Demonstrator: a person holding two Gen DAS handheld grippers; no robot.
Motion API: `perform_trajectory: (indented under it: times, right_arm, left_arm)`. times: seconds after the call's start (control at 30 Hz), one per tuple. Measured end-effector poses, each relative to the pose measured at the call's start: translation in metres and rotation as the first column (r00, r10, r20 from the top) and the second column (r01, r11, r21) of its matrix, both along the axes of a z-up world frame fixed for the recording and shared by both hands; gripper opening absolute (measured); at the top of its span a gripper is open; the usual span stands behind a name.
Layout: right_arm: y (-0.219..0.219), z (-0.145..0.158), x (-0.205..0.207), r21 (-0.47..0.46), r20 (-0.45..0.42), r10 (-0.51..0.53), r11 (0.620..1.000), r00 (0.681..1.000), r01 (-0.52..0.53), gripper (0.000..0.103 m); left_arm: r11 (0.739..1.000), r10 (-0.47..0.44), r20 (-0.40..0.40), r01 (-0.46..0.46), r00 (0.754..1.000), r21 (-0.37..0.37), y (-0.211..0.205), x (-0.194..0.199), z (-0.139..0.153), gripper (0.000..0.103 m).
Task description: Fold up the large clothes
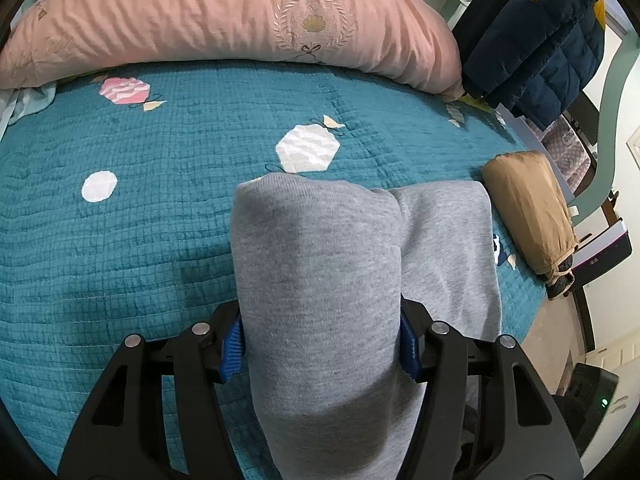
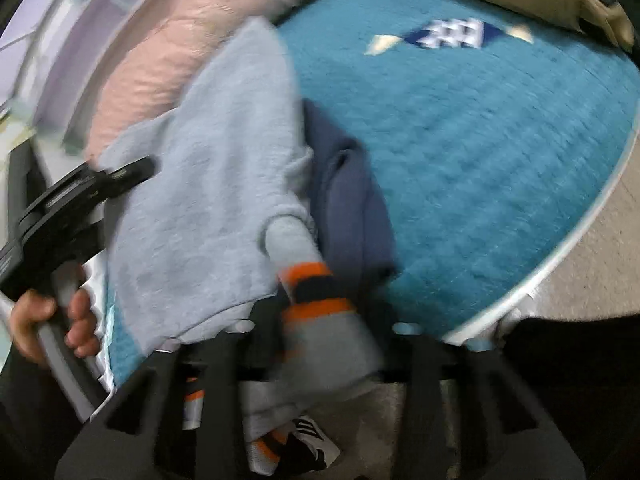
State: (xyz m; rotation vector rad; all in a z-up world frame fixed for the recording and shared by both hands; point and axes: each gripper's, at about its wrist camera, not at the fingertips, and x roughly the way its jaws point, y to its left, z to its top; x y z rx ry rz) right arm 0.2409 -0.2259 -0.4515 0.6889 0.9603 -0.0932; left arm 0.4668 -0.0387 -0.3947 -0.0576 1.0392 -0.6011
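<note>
Left gripper [image 1: 320, 344] clamps thick grey fleece sweatshirt [image 1: 320, 280] bundle over teal quilted bedspread [image 1: 120, 240]. Right gripper [image 2: 320, 344] pinches striped cuff [image 2: 316, 292] (blurred). Keep tension even, edges aligned.

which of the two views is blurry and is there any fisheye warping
Left wrist view: sharp, the grey garment and the quilt's stitching crisp; its far edge bows into a curve, with dark corners. Right wrist view: motion-smeared throughout, the striped cuff and the quilt's blue patch soft, and the bed edge curves too.
</note>
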Motion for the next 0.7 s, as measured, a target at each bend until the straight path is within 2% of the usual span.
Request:
perform_trajectory:
  times: [0.13,0.17,0.27,0.4,0.5,0.67,0.7]
  right_arm:
    - [0.026,0.016,0.004,-0.209,0.007,0.086,0.975,0.996,-0.082,0.023]
    - [0.034,0.021,0.004,-0.278,0.005,0.108,0.955,0.994,-0.103,0.022]
    - [0.066,0.034,0.005,-0.48,-0.003,0.183,0.862,0.983,-0.162,0.022]
    - [0.075,0.04,-0.002,-0.528,0.013,0.208,0.832,0.978,-0.169,0.021]
    - [0.079,0.045,-0.002,-0.532,0.024,0.217,0.829,0.976,-0.171,0.021]
    - [0.069,0.057,-0.001,-0.518,0.04,0.217,0.839,0.975,-0.166,0.021]
    - [0.064,0.06,-0.001,-0.486,0.051,0.208,0.86,0.977,-0.158,0.021]
  left_arm:
    - [1.0,0.007,-0.008,-0.007,1.0,-0.004,0.004,0.001,-0.001,0.06]
    - [1.0,0.009,-0.007,-0.009,1.0,-0.004,0.004,0.001,-0.001,0.06]
    - [1.0,0.017,-0.007,-0.017,1.0,-0.006,0.006,0.001,0.0,0.06]
    - [0.999,0.023,-0.013,-0.023,1.0,-0.022,0.011,0.0,0.002,0.06]
    - [0.999,0.024,-0.001,-0.024,1.0,-0.027,0.012,-0.002,0.006,0.06]
    - [0.999,0.018,0.023,-0.017,1.0,-0.047,0.011,-0.006,0.018,0.06]
    - [0.999,0.017,0.028,-0.016,0.999,-0.049,0.01,-0.007,0.022,0.06]
